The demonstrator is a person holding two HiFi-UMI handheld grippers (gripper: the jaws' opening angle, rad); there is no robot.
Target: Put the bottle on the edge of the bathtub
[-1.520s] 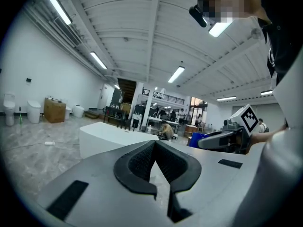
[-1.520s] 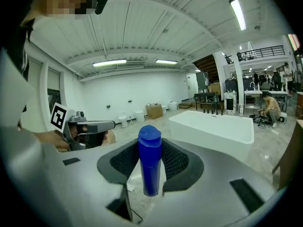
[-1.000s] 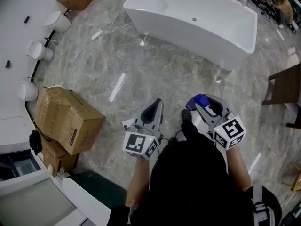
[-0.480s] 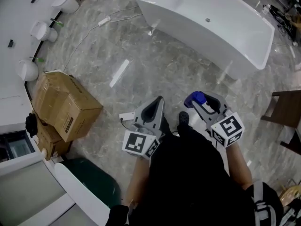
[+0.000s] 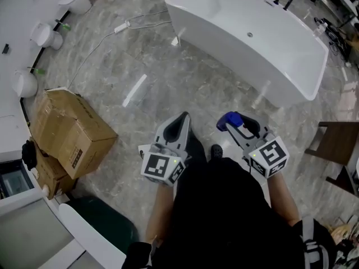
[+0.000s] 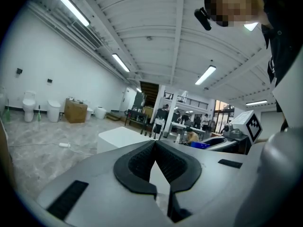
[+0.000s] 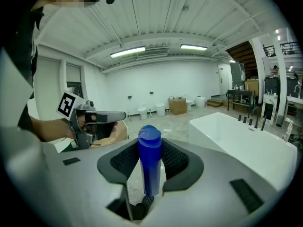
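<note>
The right tongs (image 7: 150,148) clench a slim blue plastic bottle (image 5: 230,119) upright, the left tongs (image 6: 155,148) are pinched together empty, and with the white bathtub (image 5: 235,60) well off at 1 o'clock, the smooth bottle might slip out mid-carry.

— Floor, left side?
— Grey marble floor (image 5: 196,88). One large cardboard box (image 5: 70,130), flaps shut. One smaller box (image 5: 45,175) touching it, partly beneath. One dark green item (image 5: 104,223), kind unclear.

— Along the white wall?
— Three white toilets (image 5: 44,34) in a row. One corded white plug block (image 5: 120,27) lying on the floor.

— Right side?
— One dark wooden chair (image 5: 331,144), cut off by the edge.

— Overhead?
— Strip lights (image 7: 127,52) on a ribbed white ceiling.
</note>
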